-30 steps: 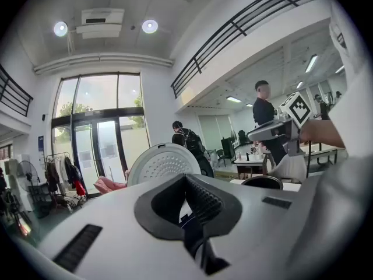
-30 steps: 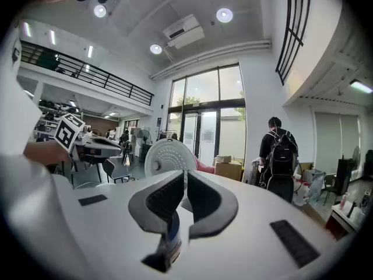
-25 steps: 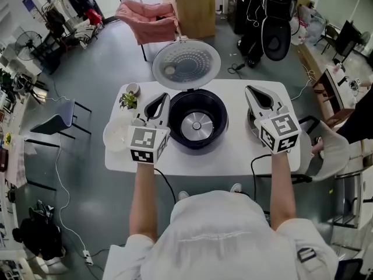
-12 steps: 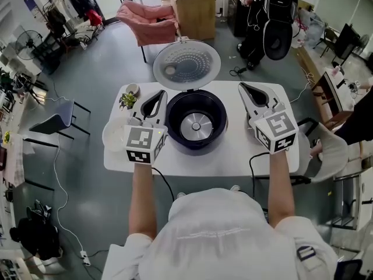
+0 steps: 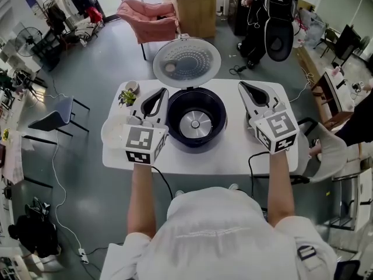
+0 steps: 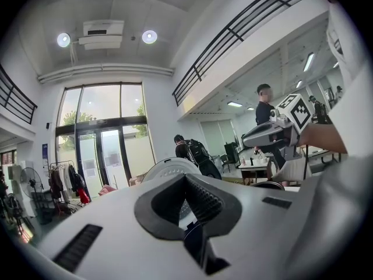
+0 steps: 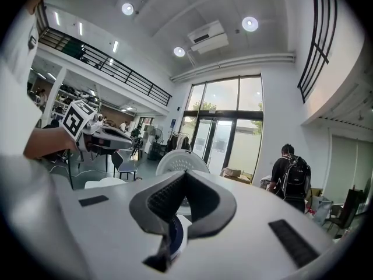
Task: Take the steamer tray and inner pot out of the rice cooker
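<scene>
Holding the left gripper (image 5: 159,93) and the right gripper (image 5: 243,87) level above the table (image 5: 233,151), we have 1 on each side of the rice cooker (image 5: 172,120), which sits mid-table toward the far edge. Both pairs of jaws are pressed together with nothing between them, as each gripper view shows, so neither hand carries anything.

The lid (image 5: 186,63) stands tipped back past the far edge, leaving the well open from above. Inside we see only the bare heating plate (image 5: 196,125), so we judge the cooker already emptied.

What we take for the steamer tray (image 5: 111,134) is a pale round dish at the table's left edge. It is half hidden under the left gripper and was probably set there to be clear of the cooker. A dark shape (image 5: 251,121) beneath the right gripper, near the right edge, may be the inner pot; we cannot tell.

A small plant (image 5: 127,99) and a little bowl (image 5: 133,87) occupy the far-left corner, out of the working space. With the 2 grippers empty and touching nothing, we think the task is finished or nearly so.
</scene>
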